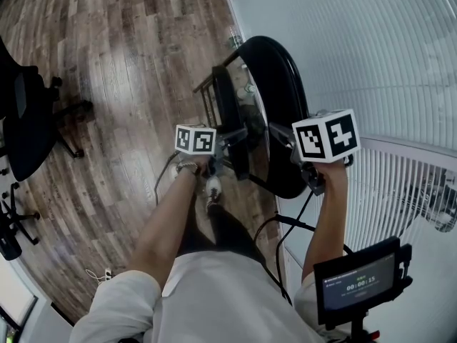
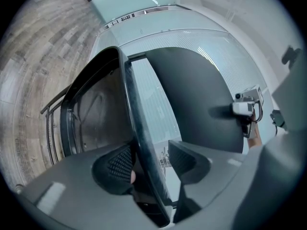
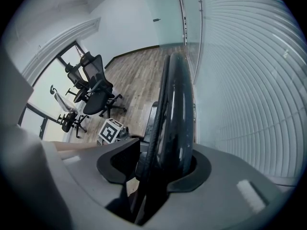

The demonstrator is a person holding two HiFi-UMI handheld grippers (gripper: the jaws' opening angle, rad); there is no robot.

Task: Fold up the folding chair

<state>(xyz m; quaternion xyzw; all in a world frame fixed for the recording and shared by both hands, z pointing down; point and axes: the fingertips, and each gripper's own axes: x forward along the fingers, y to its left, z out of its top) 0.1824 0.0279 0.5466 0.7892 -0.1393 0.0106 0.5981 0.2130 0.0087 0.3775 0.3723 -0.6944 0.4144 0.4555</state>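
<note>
The black folding chair (image 1: 282, 98) stands nearly flat beside the white wall, its seat (image 1: 227, 106) swung up close to the backrest. My left gripper (image 1: 232, 140) reaches in level from the left. In the left gripper view a thin black frame tube (image 2: 132, 109) runs between its jaws (image 2: 151, 159), lying against the left pad (image 2: 117, 164), with a light gap to the right pad (image 2: 184, 157). My right gripper (image 1: 285, 138) points steeply down onto the top of the backrest. There the thick black edge (image 3: 175, 104) fills its jaws (image 3: 160, 162).
Black office chairs (image 1: 28, 120) stand on the wood floor (image 1: 121, 63) at the left, also in the right gripper view as a chair group (image 3: 96, 92). White blinds (image 1: 371, 48) close the right side. A small screen (image 1: 357, 281) sits near my right arm, with cables (image 1: 285, 224) below.
</note>
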